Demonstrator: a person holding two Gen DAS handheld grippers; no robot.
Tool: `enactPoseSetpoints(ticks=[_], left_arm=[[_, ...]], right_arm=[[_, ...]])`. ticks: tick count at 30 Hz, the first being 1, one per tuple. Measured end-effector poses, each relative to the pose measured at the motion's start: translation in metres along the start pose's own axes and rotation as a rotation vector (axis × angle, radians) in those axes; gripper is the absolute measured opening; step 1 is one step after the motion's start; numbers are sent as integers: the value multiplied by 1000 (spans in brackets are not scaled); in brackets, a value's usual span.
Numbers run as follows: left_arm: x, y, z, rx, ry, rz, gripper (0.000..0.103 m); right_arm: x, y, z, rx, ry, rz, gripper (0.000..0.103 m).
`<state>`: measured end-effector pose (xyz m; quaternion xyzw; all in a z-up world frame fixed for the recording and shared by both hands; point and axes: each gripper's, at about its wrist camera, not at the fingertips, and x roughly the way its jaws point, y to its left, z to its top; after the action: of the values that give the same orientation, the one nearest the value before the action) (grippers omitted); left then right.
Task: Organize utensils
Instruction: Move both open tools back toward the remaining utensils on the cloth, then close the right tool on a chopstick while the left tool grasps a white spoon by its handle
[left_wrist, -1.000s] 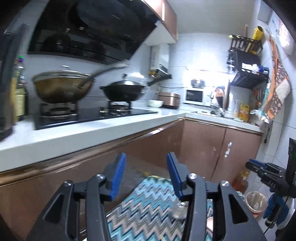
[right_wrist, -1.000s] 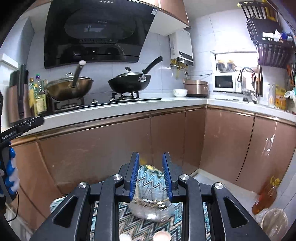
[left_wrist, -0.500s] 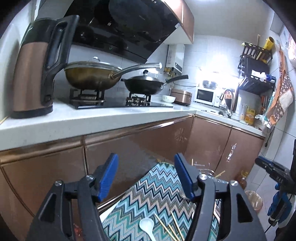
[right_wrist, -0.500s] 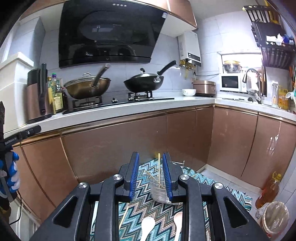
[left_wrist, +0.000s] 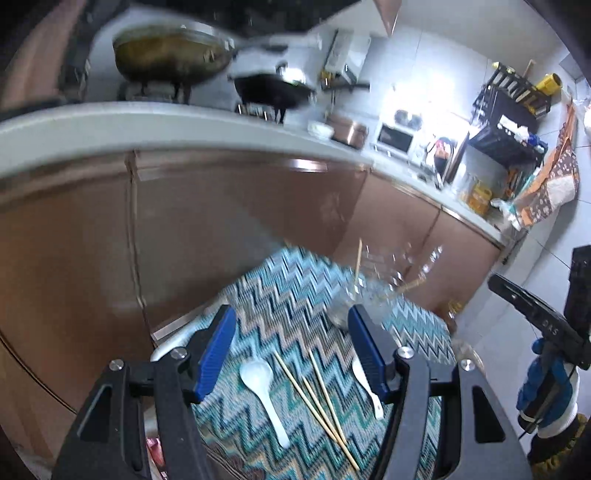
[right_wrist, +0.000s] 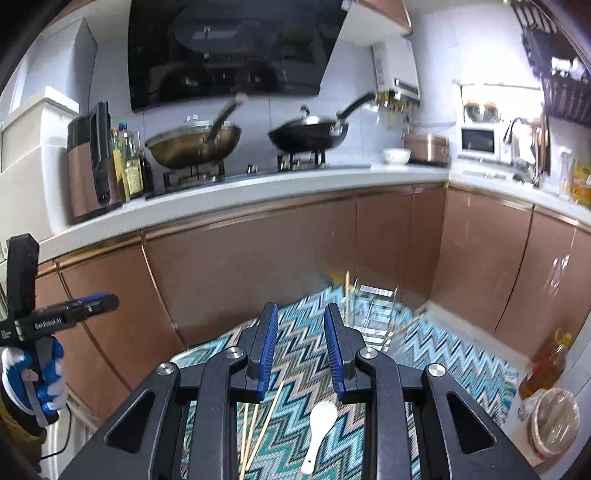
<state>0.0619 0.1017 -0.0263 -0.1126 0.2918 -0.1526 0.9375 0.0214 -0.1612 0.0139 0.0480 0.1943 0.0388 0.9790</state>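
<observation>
The loose chopsticks (left_wrist: 317, 391) and two white spoons (left_wrist: 262, 391) lie on the zigzag cloth (left_wrist: 288, 295), in front of the clear holder (right_wrist: 373, 317), which already carries some sticks. The left gripper (left_wrist: 291, 350) stands wide and empty above them, probably to pick one. The right gripper (right_wrist: 301, 350) is narrow and holds nothing.

Copper-brown cabinets (right_wrist: 258, 266) under a white L-shaped counter (right_wrist: 295, 188), grey tiled walls (right_wrist: 436, 51).

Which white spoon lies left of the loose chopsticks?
The larger-looking spoon, bowl up, between the left hand-held gripper's fingers; the other spoon lies right of the chopsticks.
</observation>
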Motion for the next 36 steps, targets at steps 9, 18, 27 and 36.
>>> enactPoseSetpoints(ticks=[9,18,27,36], left_arm=[[77,-3,-41,-66,239,-79,61],[134,2,-73,-124,371,-68,53],[149,52,-85,-209,397,32,53],[166,69,-96,-245,457,40,53]], right_arm=[[79,-4,-45,36,271,93,25],[169,-4,-95,65,524,176,21],[243,21,-126,20,682,240,17],[279,51,-138,-31,769,267,14]])
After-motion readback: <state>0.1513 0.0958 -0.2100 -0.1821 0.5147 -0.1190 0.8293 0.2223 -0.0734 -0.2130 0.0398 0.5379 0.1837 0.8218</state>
